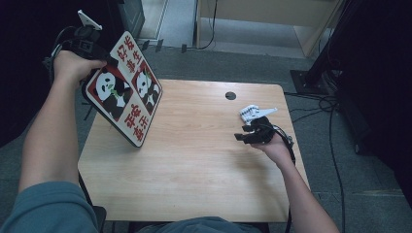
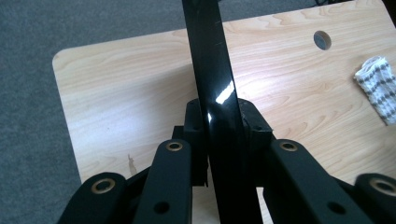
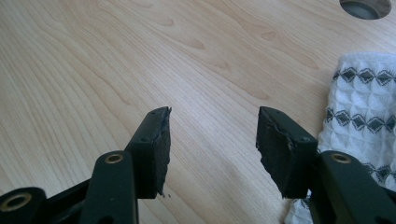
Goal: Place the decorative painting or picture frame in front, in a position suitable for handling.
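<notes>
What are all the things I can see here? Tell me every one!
Panda board: one, red, black and white, tilted up over the table's left edge, gripped by its rim.
Cloth: one, white with grey pattern, on the table's right side, beside the right claw.
Table: one, light wood, with a round hole near its far edge.
Floor: grey carpet around the table.
Left claw: one, black, shut on the panda board.
Right claw: one, black, open, nothing between its jaws, just over the table.
</notes>
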The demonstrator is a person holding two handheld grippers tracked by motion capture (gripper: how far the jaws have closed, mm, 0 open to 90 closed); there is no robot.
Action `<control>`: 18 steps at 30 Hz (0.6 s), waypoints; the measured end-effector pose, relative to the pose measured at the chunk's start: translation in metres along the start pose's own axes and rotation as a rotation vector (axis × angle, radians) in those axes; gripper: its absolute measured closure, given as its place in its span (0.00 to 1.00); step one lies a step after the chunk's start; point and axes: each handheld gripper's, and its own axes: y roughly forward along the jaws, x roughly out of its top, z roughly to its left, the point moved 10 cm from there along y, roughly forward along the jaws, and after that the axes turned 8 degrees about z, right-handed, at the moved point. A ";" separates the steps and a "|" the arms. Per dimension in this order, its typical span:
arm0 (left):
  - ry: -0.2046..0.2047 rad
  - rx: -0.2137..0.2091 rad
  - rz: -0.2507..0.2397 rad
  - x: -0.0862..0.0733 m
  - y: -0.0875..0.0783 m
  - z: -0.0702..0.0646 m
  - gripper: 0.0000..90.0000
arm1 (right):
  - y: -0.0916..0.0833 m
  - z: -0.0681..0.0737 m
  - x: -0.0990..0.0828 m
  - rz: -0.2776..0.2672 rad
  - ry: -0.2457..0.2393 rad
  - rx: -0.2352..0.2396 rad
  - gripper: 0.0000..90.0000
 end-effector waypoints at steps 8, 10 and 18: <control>-0.044 -0.019 0.031 0.002 -0.001 -0.004 0.90 | 0.002 -0.001 0.000 0.002 -0.004 -0.001 0.51; -0.050 -0.027 0.027 0.004 -0.002 -0.006 0.90 | 0.001 -0.001 0.000 0.004 0.000 0.001 0.51; 0.004 0.004 0.029 0.004 -0.006 -0.024 0.90 | -0.001 -0.005 0.000 -0.008 0.015 0.000 0.51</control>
